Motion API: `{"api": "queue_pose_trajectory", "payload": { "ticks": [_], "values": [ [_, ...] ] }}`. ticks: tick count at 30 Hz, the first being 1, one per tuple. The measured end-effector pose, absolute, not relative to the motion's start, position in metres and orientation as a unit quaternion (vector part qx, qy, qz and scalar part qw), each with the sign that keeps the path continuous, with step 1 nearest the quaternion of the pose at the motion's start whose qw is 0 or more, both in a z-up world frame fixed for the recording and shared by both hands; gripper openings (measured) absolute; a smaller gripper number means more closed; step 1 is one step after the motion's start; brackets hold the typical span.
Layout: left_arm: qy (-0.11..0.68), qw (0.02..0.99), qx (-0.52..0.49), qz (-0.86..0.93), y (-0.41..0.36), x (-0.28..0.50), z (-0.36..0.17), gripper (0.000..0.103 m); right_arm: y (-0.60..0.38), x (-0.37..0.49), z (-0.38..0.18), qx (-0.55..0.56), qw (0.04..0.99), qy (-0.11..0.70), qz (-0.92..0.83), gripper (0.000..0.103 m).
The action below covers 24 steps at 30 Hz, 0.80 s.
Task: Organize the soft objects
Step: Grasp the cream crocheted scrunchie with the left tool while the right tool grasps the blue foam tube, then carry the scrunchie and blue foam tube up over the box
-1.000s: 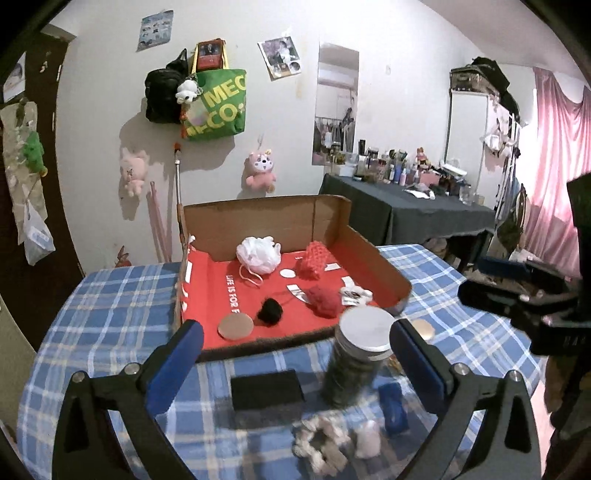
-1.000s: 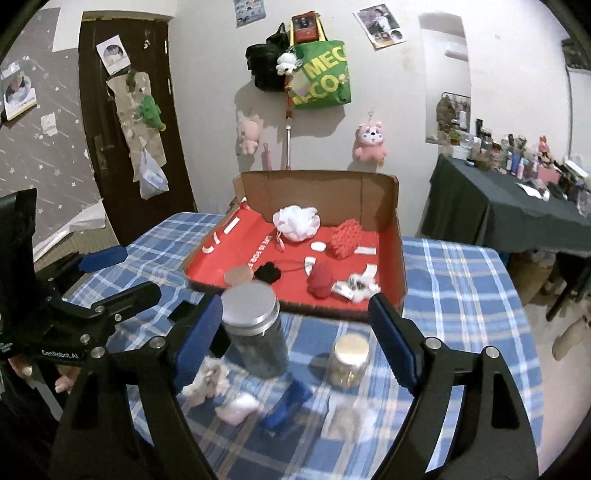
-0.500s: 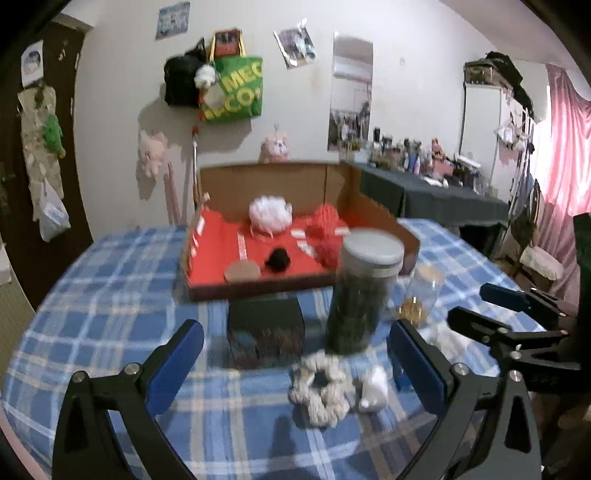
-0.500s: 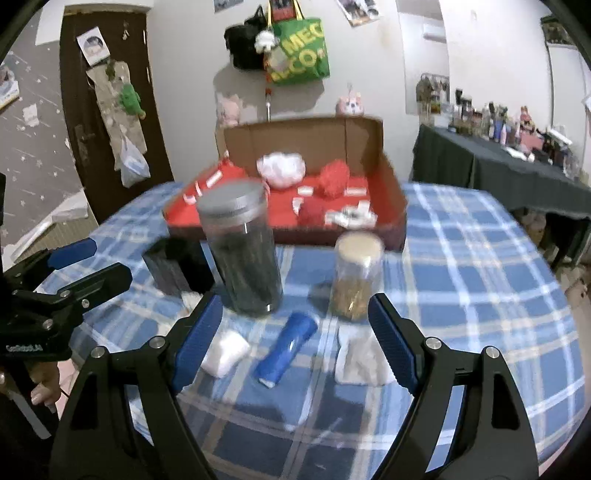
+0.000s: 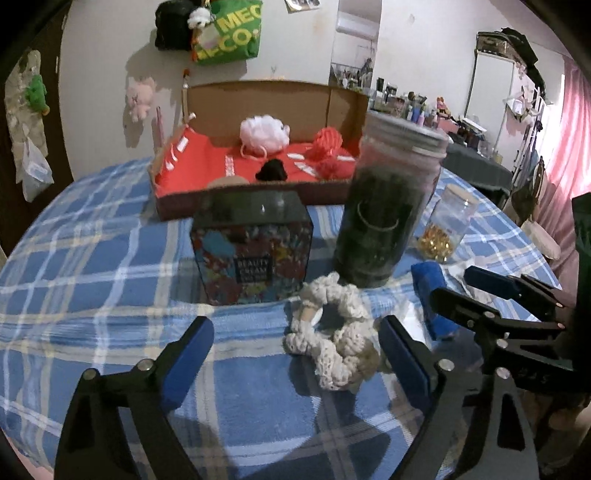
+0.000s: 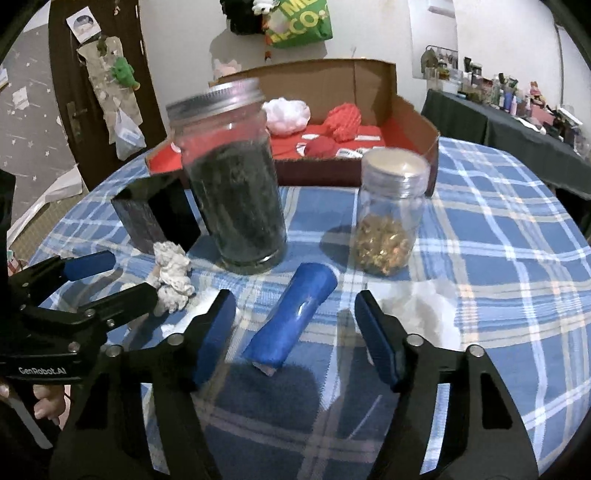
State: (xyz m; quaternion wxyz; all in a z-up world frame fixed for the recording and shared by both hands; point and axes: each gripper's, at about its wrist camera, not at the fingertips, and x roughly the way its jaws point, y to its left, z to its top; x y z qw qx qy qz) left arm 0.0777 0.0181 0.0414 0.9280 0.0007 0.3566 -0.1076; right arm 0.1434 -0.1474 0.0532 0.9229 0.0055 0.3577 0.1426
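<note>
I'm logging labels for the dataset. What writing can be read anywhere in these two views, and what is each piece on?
"BEAUTY CREAM": white letters on the colourful box; a smaller line beneath is too blurred to read.
"GenRobot.AI": on the left gripper body, seen in the right wrist view.
"MEC" over "ECO": cut-off letters on the green tote bag on the wall.
White print on the cardboard tray's red lining, the wall photos and the bottles on the far table: unreadable.

Both views are taken from low and close over the near edge of the table [image 5: 92,258], angled downward toward the far edge. The dark jar [image 5: 384,214] and blue roll [image 6: 291,314] are shared, each gripper appearing in the other's view.
</note>
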Motion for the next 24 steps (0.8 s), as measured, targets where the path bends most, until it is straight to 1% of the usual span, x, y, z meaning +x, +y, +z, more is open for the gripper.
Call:
{"api": "queue_pose_trajectory", "payload": {
  "ticks": [2, 4, 5, 6, 7, 8, 9, 10, 11, 12, 15, 24],
  "values": [
    [0.365, 0.924, -0.001, -0.113, 0.017, 0.080, 0.037, 0.089, -0.147, 0.145, 0.049, 0.007, 0.920, 0.364, 0.145, 0.057],
    [0.372, 0.921, -0.002, -0.117, 0.017, 0.083, 0.032, 0.078, -0.146, 0.147, 0.044, 0.010, 0.916, 0.373, 0.148, 0.048],
    [0.375, 0.919, -0.003, -0.119, 0.016, 0.084, 0.030, 0.074, -0.147, 0.147, 0.042, 0.012, 0.915, 0.375, 0.150, 0.045],
    [0.378, 0.918, -0.003, -0.120, 0.016, 0.086, 0.028, 0.068, -0.148, 0.146, 0.041, 0.011, 0.917, 0.371, 0.149, 0.042],
    [0.383, 0.915, -0.003, -0.122, 0.015, 0.088, 0.026, 0.065, -0.148, 0.145, 0.041, 0.012, 0.917, 0.370, 0.149, 0.037],
    [0.390, 0.912, -0.006, -0.127, 0.014, 0.090, 0.023, 0.059, -0.149, 0.145, 0.041, 0.015, 0.917, 0.369, 0.152, 0.034],
    [0.393, 0.910, -0.007, -0.130, 0.013, 0.091, 0.021, 0.045, -0.152, 0.144, 0.041, 0.022, 0.916, 0.368, 0.156, 0.031],
    [0.388, 0.912, -0.005, -0.129, 0.012, 0.090, 0.022, 0.039, -0.152, 0.144, 0.041, 0.024, 0.916, 0.368, 0.157, 0.028],
    [0.385, 0.913, -0.004, -0.136, 0.011, 0.089, 0.022, 0.036, -0.153, 0.143, 0.041, 0.022, 0.917, 0.365, 0.159, 0.027],
    [0.385, 0.911, -0.006, -0.144, 0.010, 0.089, 0.022, 0.029, -0.153, 0.142, 0.040, 0.021, 0.917, 0.363, 0.162, 0.025],
    [0.386, 0.910, -0.014, -0.152, 0.010, 0.088, 0.021, 0.028, -0.154, 0.138, 0.041, 0.023, 0.919, 0.357, 0.166, 0.022],
    [0.384, 0.910, -0.022, -0.153, 0.011, 0.086, 0.025, 0.028, -0.161, 0.133, 0.047, 0.034, 0.922, 0.347, 0.168, 0.020]
  ]
}}
